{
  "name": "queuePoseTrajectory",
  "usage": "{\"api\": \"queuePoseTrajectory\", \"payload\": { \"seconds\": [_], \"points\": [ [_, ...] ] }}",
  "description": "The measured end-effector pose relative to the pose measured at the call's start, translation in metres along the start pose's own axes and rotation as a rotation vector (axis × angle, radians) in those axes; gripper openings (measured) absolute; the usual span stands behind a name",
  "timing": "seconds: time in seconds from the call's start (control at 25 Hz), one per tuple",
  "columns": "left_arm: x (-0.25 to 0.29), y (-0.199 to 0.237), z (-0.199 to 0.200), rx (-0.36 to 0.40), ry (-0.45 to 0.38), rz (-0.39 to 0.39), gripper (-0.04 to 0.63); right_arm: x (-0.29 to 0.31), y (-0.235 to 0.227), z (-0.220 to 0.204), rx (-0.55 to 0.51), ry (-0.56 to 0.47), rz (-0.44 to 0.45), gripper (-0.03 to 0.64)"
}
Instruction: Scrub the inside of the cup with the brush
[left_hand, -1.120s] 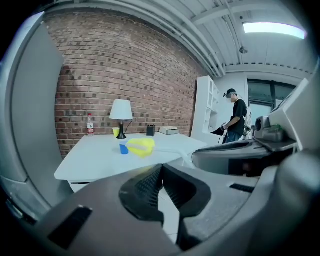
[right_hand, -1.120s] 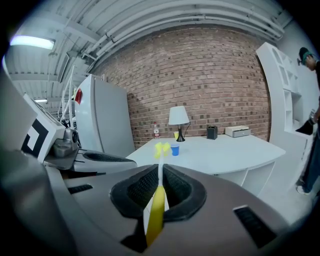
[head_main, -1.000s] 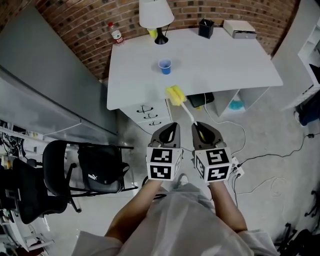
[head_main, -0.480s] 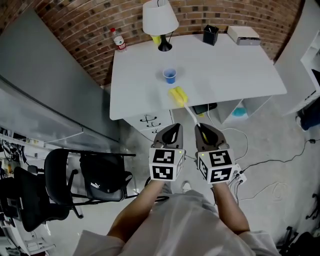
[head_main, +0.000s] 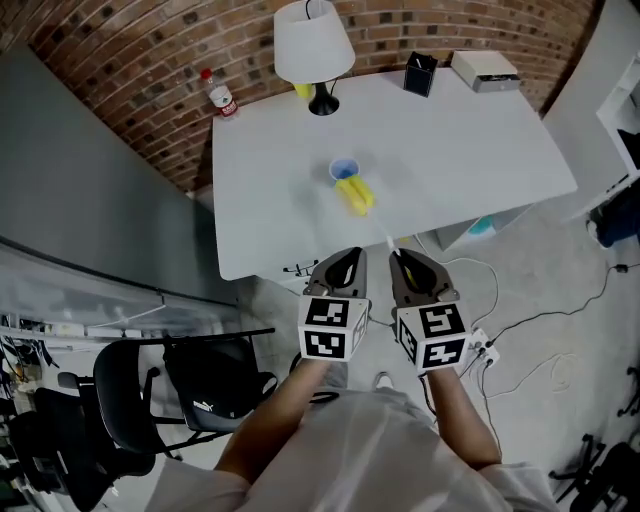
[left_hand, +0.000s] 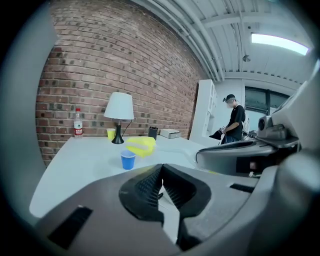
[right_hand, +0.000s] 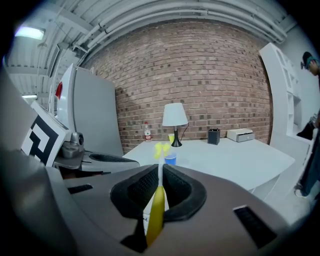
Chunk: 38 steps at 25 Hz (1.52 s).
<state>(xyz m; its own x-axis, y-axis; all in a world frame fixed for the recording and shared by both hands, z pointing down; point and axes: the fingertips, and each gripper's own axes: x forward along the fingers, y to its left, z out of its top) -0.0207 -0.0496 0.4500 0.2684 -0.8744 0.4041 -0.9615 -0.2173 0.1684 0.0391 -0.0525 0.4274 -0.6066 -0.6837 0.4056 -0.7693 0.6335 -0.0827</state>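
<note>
Step in hand, as I read it: the approach. The brush is up at the cup and scrubbing has not begun. The right claw (head_main: 408, 262) pinches the yellow handle of a long brush (head_main: 354, 193) with a thin white stem and a yellow sponge head. The right gripper view shows the ribbed pads pressed on that handle from both sides. The left claw (head_main: 343, 262) is pressed together with nothing between its pads, and it hangs just beside the right one, off the near edge of the white table (head_main: 470, 140). The small blue plastic cup (head_main: 343, 170) stands upright in the left half of the table, about midway between the far and near edges. The sponge head sits at the near side of the cup's rim, not inside. Next move, my judgement: raise the head over the rim and lower it in. The cup looks light and may skid or tip, so the left claw should spread and steady it first. The head view gives the layout: a white-shaded lamp (head_main: 313, 45) at the far edge, a clear bottle (head_main: 220, 95) by the far left corner and a black chair (head_main: 200, 385) on the floor. It cannot settle whether sponge and rim touch. The left gripper view shows the sponge higher than the rim, and a person (left_hand: 233, 120) standing beyond the table, whom the head view does not show.
</note>
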Motion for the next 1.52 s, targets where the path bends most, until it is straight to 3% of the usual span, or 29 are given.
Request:
{"api": "queuePoseTrajectory", "payload": {
  "seconds": [0.48,1.04,1.44,1.52],
  "points": [
    [0.050,0.062,0.022,0.029,-0.003,-0.120,0.009,0.076,0.006,0.039,0.011,0.032,-0.090,0.025],
    [0.112,0.116,0.007,0.063,0.036,-0.206,0.031,0.146,0.007,0.065,0.005,0.040,-0.165,0.025],
    [0.157,0.128,-0.015,0.101,0.092,-0.222,0.149,0.163,-0.012,0.059,0.030,0.045,-0.202,0.025],
    [0.165,0.128,-0.020,0.092,0.110,-0.221,0.216,0.164,-0.018,0.057,0.040,0.045,-0.209,0.025]
  ]
}}
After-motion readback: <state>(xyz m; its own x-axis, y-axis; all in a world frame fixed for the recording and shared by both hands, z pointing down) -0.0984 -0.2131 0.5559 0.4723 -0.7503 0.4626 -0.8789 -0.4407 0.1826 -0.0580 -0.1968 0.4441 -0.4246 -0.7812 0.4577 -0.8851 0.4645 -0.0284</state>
